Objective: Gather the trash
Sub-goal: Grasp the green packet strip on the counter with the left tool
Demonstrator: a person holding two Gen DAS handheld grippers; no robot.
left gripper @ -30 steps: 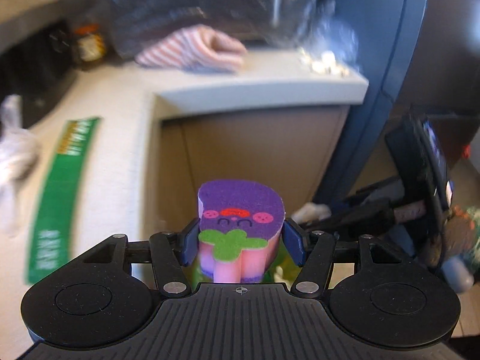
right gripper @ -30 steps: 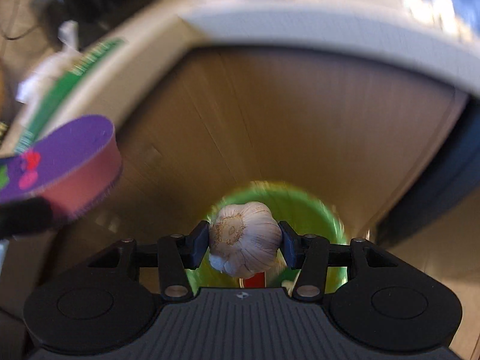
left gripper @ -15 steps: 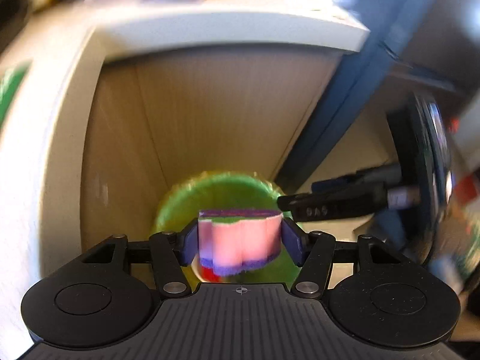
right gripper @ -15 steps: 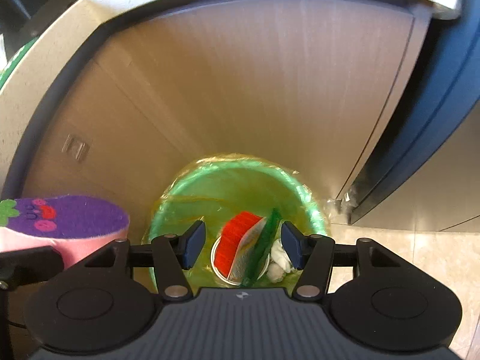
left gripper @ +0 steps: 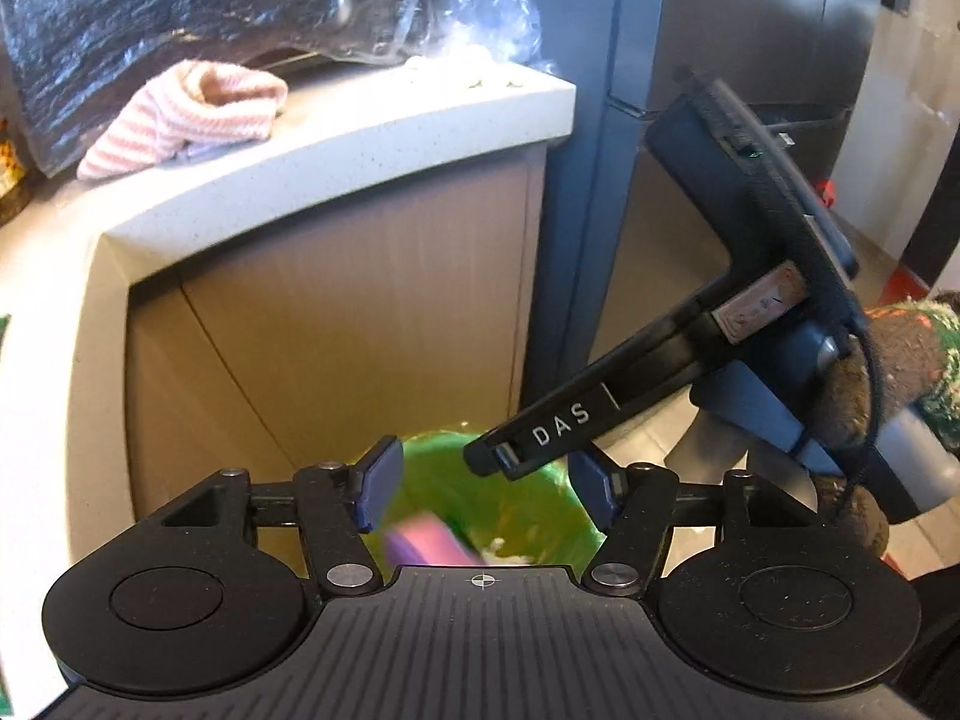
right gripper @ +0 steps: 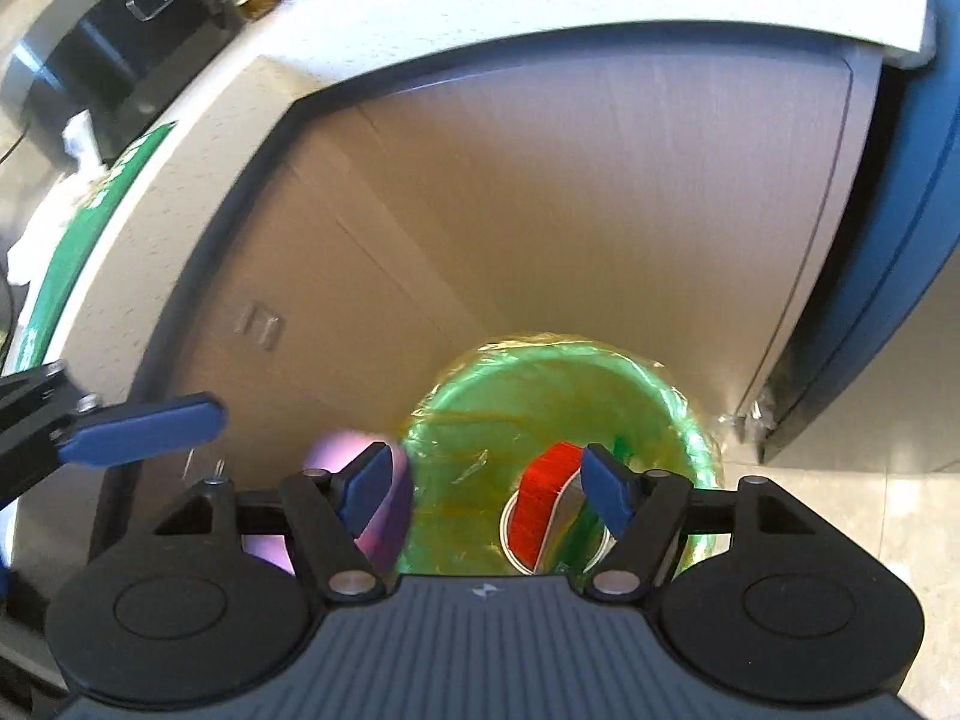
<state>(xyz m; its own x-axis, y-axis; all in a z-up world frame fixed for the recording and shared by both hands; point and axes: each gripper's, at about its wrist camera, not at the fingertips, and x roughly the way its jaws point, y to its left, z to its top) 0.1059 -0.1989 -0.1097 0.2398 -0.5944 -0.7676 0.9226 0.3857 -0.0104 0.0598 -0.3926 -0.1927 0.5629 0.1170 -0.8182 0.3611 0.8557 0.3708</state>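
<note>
Left hand-held gripper point(left gripper: 483, 483) open, empty; blurred sponge point(left gripper: 426, 546) below it, over green bin point(left gripper: 540, 504).

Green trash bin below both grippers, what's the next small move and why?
Probably lift both away toward the counter for more trash: the left gripper is open, the right gripper is opening with nothing in it, and the purple sponge is dropping into the green bin.

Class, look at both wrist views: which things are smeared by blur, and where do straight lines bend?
Left wrist view: the purple sponge is a smear over the green bin; the counter edge bows. Right wrist view: the sponge smears again; the cabinet front curves.
</note>
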